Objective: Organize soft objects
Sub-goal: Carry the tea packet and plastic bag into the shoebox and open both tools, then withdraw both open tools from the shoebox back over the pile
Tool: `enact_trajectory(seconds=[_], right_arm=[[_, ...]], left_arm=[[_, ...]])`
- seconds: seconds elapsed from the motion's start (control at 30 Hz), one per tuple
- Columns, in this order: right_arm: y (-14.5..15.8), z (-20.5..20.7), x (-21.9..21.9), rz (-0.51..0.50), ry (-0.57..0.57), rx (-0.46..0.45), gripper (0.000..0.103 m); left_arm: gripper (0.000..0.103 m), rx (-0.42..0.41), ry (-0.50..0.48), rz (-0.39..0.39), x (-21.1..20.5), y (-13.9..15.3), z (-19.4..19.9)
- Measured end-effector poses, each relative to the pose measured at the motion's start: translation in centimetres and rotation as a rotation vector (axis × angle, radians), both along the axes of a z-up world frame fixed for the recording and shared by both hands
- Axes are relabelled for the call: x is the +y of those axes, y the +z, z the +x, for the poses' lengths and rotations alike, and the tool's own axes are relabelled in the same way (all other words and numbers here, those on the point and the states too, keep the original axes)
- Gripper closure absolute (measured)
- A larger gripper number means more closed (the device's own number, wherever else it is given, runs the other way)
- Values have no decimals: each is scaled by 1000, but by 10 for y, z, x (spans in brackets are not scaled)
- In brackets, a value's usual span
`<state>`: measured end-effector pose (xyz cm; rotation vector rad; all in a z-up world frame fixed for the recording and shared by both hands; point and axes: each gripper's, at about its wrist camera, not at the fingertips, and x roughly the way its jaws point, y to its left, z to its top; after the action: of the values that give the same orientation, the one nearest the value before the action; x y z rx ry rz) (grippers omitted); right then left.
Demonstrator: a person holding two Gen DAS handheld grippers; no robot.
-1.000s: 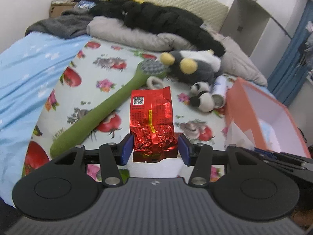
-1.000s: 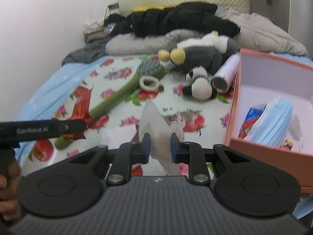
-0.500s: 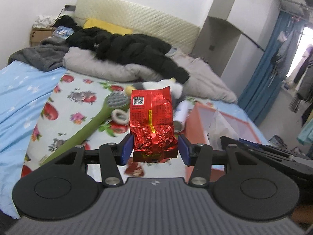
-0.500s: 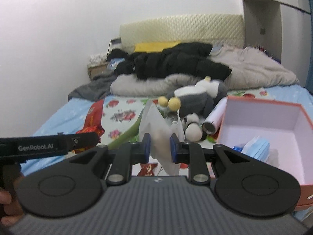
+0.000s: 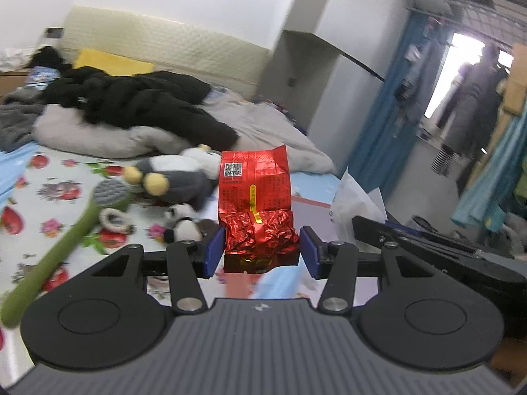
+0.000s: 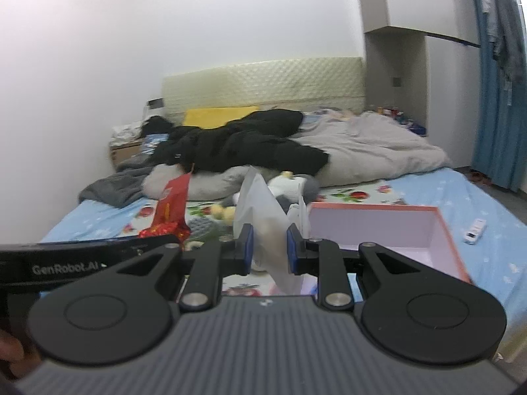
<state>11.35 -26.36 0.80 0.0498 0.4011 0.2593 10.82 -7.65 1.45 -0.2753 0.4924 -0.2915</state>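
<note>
Foil pouch, red and shiny with a QR label and yellow strip, stands upright in the left tongs, which clamp its crumpled lower half above the bed. Right tongs pinch a translucent white bag beside the pink box.

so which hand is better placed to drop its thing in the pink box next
Right, probably. The right tool holds the clear plastic bag close beside the open pink box. The left tool holds the red foil packet further to the left.
</note>
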Motion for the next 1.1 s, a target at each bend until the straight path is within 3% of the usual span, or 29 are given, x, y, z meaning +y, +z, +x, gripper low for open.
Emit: enact_trajectory(seconds=[0.2,0.5,0.87,1.1], right_arm=[[-18,15,-40,7,-90,49,78],[-69,54,-86,41,-204,180,78],[-120,106,-114,47,-238,321,77],[-144,125,-117,52,-235,377,76]], left_arm=[[47,40,-88,20,-42,-13,29],[47,172,-189,73,-87,-66,103],[47,289,-242,142,-126,-118,182],[47,338,-259,177,-133,-142,208]])
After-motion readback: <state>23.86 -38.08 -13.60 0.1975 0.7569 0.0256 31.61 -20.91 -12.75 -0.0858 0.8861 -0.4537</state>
